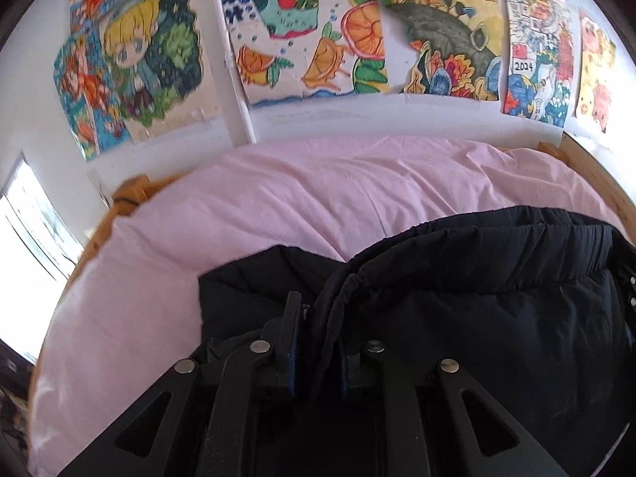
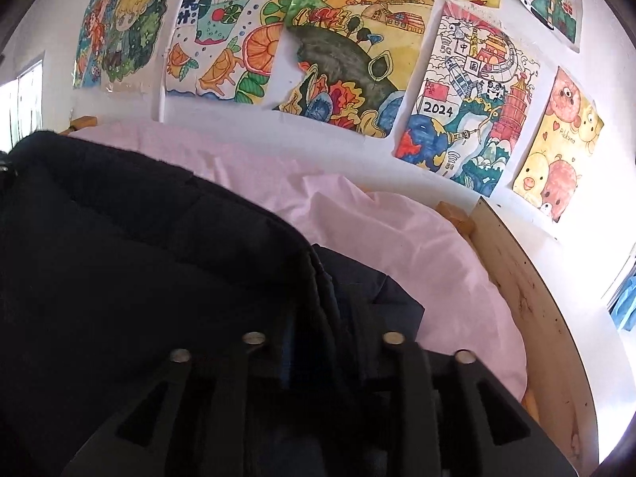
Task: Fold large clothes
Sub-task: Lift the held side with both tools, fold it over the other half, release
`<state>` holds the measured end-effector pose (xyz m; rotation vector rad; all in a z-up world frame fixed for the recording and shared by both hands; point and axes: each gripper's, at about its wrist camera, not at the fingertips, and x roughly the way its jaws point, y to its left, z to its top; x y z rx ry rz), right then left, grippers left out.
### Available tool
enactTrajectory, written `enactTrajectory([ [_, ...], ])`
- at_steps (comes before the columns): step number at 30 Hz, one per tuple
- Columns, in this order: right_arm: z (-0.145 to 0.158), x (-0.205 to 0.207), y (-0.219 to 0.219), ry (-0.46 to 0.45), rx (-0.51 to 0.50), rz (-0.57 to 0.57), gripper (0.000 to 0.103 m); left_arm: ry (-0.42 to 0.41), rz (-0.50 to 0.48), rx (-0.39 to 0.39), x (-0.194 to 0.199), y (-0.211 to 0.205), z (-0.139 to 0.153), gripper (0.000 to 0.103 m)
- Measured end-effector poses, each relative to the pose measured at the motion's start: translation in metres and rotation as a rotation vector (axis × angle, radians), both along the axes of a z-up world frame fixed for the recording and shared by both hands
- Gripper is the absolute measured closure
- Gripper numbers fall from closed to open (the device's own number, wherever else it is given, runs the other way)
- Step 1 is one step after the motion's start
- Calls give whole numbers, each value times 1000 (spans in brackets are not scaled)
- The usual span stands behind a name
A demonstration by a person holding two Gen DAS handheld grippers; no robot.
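Each claw, left claw [image 1: 316, 342] and right claw [image 2: 324, 318], pinches an edge of the black padded jacket [image 1: 477, 298] above the pink bed [image 1: 278, 198], seemingly to carry a fold across.

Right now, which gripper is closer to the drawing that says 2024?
The right gripper. It grips the black padded jacket on the bed side below the 2024 drawing; the left gripper holds the jacket further left, with that drawing off to its right.
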<state>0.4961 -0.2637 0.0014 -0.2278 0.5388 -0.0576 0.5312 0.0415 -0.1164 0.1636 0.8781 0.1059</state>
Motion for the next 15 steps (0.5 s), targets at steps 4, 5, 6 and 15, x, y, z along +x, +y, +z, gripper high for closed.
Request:
enactTrajectory([
  [4, 5, -4, -10, -22, 44, 12, 51, 13, 8, -42, 2, 5, -4, 86],
  [5, 6, -6, -14, -26, 55, 14, 49, 13, 7, -44, 2, 5, -5, 86],
  [6, 6, -6, -16, -27, 63, 16, 44, 14, 5, -41, 2, 5, -5, 86],
  [15, 18, -38, -74, -64, 185, 35, 18, -22, -95, -16, -25, 8, 3, 1],
])
